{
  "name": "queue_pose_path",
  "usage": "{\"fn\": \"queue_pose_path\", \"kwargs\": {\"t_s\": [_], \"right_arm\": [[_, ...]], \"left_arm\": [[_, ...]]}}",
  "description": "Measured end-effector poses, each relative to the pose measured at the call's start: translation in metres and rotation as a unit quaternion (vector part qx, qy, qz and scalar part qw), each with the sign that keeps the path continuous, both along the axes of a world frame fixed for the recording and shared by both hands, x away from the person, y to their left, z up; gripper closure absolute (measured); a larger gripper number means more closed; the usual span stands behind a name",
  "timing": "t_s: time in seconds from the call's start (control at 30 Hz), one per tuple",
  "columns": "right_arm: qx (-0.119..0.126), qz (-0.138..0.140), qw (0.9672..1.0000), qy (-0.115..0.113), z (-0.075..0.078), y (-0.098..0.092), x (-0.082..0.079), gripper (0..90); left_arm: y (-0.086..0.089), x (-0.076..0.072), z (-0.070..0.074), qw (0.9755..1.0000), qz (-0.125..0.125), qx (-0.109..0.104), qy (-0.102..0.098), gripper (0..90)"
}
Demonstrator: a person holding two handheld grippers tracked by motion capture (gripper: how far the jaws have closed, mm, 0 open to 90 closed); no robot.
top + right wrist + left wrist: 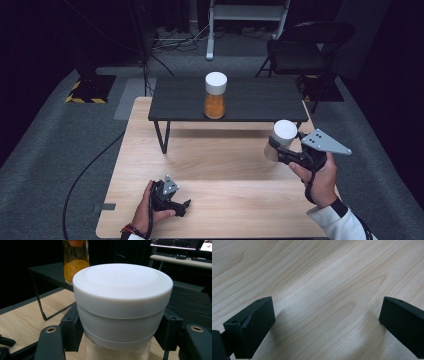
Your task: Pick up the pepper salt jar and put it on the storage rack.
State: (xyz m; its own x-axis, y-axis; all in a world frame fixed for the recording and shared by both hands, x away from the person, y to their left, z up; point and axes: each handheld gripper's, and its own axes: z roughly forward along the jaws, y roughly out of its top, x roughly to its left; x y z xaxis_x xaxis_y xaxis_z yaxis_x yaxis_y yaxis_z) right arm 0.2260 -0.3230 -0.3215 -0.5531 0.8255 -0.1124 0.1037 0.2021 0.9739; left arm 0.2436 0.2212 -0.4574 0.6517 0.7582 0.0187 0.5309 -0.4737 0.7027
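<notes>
Above pale tabletop (220, 200): right tongs (274, 149) raised, pinching white-lidded jar (281, 139); left tongs (186, 205) low, spread.

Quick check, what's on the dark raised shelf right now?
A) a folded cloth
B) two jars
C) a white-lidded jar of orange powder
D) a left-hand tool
C: one jar of orange powder stands on the dark shelf; the right tongs hold the other white-lidded jar off it.

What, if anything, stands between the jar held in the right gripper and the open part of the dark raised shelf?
Nothing visible does. The right gripper holds the white-lidded jar just off the dark shelf's front right corner; the orange-filled jar stands apart, mid-shelf.
</notes>
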Motion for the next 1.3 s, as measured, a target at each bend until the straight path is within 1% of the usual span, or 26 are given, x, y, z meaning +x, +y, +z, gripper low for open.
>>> {"fn": "queue_pose_path", "kwargs": {"t_s": [0.1, 0.23, 0.4, 0.47, 0.57, 0.73, 0.87, 1.03, 1.13, 1.3], "right_arm": [[0.001, 0.000, 1.0000, -0.006, 0.007, 0.002, 0.002, 34.5], [0.003, 0.000, 1.0000, -0.008, 0.016, 0.005, 0.006, 34.5], [0.000, -0.003, 0.9998, -0.021, 0.028, 0.010, 0.010, 34.4], [0.003, -0.004, 0.9997, -0.025, 0.031, 0.011, 0.011, 34.5], [0.006, -0.007, 0.9992, -0.038, 0.033, 0.012, 0.013, 34.5], [0.006, -0.011, 0.9991, -0.042, 0.039, 0.015, 0.019, 34.4], [0.010, -0.015, 0.9989, -0.043, 0.044, 0.017, 0.026, 34.4], [0.020, -0.022, 0.9985, -0.046, 0.047, 0.018, 0.033, 34.5], [0.021, -0.023, 0.9982, -0.051, 0.048, 0.020, 0.038, 34.4], [0.024, -0.026, 0.9980, -0.053, 0.052, 0.025, 0.047, 34.4]], "left_arm": [[0.000, 0.000, 0.000, 1.0000, 0.000, 0.000, 0.000, 0.4], [0.000, 0.000, 0.000, 1.0000, 0.000, 0.000, 0.000, 0.4], [0.000, 0.000, 0.000, 1.0000, 0.001, 0.000, 0.000, 0.4], [0.000, 0.000, 0.000, 1.0000, 0.001, 0.000, 0.000, 0.4], [0.000, 0.000, 0.000, 1.0000, 0.001, 0.000, 0.000, 0.4], [0.000, -0.001, 0.000, 1.0000, 0.001, 0.000, 0.000, 0.5], [0.000, -0.001, 0.000, 1.0000, 0.001, 0.000, 0.000, 0.5], [0.000, -0.001, 0.000, 1.0000, 0.001, 0.000, 0.000, 0.5], [0.000, 0.000, 0.000, 1.0000, 0.001, 0.001, 0.000, 0.5], [0.000, -0.001, 0.000, 1.0000, 0.001, 0.000, -0.001, 0.5]]}}
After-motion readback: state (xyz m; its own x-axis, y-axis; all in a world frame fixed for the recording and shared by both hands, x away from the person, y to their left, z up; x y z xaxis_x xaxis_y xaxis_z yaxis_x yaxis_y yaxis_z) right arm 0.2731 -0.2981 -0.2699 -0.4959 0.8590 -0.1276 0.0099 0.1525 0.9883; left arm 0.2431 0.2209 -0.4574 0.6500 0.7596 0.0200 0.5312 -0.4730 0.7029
